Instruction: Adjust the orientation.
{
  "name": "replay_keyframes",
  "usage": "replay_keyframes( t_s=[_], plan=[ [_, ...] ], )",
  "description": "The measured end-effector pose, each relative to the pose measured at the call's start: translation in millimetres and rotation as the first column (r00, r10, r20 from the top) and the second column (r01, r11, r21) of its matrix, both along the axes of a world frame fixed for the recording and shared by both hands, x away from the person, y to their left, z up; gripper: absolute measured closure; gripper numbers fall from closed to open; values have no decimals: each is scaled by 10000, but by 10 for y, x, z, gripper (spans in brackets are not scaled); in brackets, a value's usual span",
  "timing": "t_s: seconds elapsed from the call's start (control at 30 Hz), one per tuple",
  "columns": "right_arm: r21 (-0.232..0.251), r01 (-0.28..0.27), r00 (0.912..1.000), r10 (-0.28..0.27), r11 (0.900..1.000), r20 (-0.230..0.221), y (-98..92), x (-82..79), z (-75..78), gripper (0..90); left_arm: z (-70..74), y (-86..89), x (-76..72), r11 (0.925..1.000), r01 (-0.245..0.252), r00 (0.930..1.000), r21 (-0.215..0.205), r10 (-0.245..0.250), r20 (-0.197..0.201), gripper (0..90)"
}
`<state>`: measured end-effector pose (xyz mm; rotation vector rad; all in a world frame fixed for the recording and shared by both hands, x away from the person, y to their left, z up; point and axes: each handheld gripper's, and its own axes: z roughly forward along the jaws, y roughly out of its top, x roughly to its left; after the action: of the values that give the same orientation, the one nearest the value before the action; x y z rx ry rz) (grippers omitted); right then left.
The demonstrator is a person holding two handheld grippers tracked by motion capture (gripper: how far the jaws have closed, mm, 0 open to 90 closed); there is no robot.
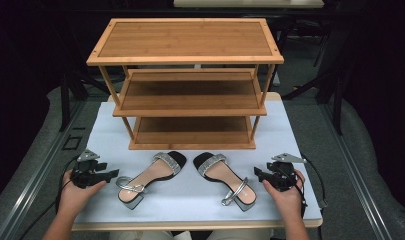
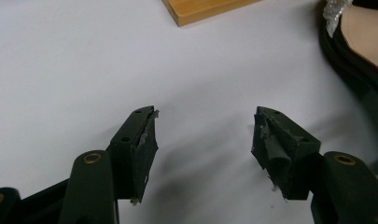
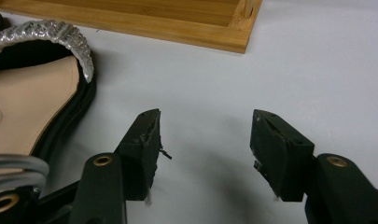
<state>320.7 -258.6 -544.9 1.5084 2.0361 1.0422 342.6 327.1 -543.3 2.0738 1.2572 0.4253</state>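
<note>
Two black sandals with silver straps lie on the white table top, the left sandal and the right sandal, toes toward a three-tier bamboo shoe rack. My left gripper rests on the table just left of the left sandal, jaws open and empty. In its own view the left gripper hovers over bare white surface, with the sandal's edge at the right. My right gripper sits right of the right sandal. In the right gripper view, the right gripper is open with nothing between its jaws, with that sandal at its left.
The rack's bottom shelf, middle and top shelves hold nothing. Its base corner lies ahead of the right gripper, and another corner ahead of the left. Dark floor and metal rails surround the table.
</note>
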Motion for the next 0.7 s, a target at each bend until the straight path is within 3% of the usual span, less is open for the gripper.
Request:
replay_keyframes(
  t_s=[0.13,0.4,0.47,0.7],
  plan=[
    [-171,40,9997,-36,9998,229,22,-26,6,392,30,-45,-33,9996,122,9999,-251,-119,119,406],
    [-532,75,9991,-53,9986,410,54,0,-29,372,18,-52,17,9995,174,9998,-274,-176,-84,410],
    [-343,88,9985,-69,9994,543,36,-1,-21,383,43,-48,20,9992,79,9999,-402,-84,-129,409],
    [114,575,9980,-578,9983,251,-49,-20,-11,422,164,-43,59,9982,93,9987,-591,-122,-503,406]
  ],
)
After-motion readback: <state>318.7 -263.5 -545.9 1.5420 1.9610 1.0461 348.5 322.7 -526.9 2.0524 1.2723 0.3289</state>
